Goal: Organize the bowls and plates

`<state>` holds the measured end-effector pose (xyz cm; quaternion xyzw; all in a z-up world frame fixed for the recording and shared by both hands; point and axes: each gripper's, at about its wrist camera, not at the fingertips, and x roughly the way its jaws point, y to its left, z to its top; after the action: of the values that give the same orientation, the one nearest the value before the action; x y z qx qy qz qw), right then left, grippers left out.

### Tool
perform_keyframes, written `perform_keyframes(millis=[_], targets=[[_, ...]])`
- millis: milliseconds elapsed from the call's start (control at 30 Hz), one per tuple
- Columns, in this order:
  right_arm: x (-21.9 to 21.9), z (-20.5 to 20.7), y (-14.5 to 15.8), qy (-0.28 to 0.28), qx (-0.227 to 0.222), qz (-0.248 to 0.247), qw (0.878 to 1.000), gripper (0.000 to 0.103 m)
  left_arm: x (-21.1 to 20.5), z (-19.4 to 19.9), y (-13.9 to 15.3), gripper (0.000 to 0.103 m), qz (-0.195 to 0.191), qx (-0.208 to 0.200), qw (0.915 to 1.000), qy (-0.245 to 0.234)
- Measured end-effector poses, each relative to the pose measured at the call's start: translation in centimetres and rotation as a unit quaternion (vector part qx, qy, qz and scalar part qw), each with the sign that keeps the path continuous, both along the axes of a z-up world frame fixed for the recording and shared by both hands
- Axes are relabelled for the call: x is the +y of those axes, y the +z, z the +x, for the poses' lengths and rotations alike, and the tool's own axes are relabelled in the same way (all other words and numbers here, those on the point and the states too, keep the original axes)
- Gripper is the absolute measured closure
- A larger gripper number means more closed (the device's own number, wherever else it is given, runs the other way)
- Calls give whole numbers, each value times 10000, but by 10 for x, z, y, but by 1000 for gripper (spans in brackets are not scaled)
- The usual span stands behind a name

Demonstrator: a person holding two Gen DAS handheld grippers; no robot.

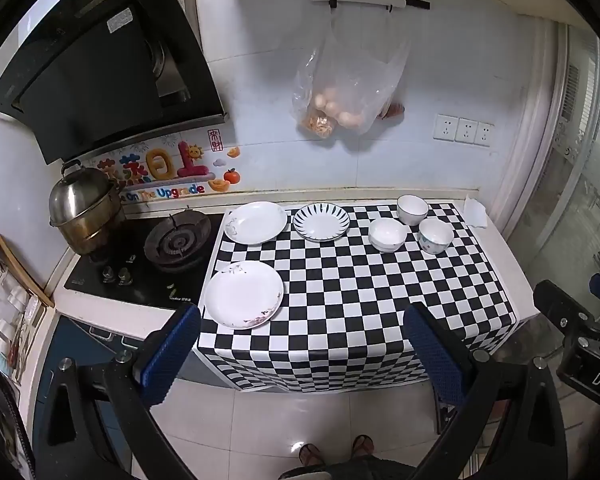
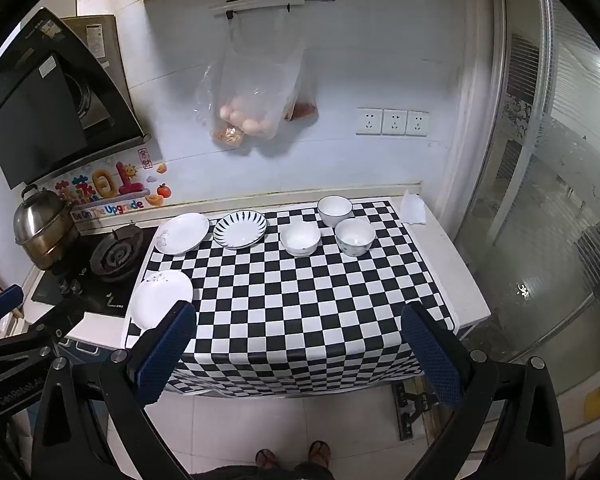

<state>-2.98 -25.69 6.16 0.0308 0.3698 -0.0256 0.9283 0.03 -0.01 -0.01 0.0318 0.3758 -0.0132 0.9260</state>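
Three plates lie on the checkered cloth (image 1: 340, 288): a white plate (image 1: 243, 299) at the front left, a white plate (image 1: 256, 222) at the back left, a blue-striped plate (image 1: 321, 221) beside it. Three bowls stand at the back right: a white bowl (image 1: 387, 234), a white bowl (image 1: 412, 209) behind it, a patterned bowl (image 1: 435, 236). The same plates (image 2: 162, 298) (image 2: 183, 233) (image 2: 240, 229) and bowls (image 2: 300, 238) (image 2: 335, 210) (image 2: 355, 237) show in the right wrist view. My left gripper (image 1: 300, 356) and right gripper (image 2: 298, 352) are open and empty, held back from the counter's front edge.
A gas stove (image 1: 176, 240) with a steel pot (image 1: 84, 212) stands left of the cloth, under a black range hood (image 1: 100, 64). A plastic bag of eggs (image 1: 340, 96) hangs on the wall. A folded tissue (image 1: 475, 211) lies at the back right. A glass door (image 2: 540, 200) is at right.
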Motion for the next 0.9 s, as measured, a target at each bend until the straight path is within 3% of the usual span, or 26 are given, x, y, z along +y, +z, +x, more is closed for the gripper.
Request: perform_keyframes(millis=[900], targets=[[-9,-2,-3,-34,10,13,10000,0,-7,-3,3,0,-181,-46,9996,-220]])
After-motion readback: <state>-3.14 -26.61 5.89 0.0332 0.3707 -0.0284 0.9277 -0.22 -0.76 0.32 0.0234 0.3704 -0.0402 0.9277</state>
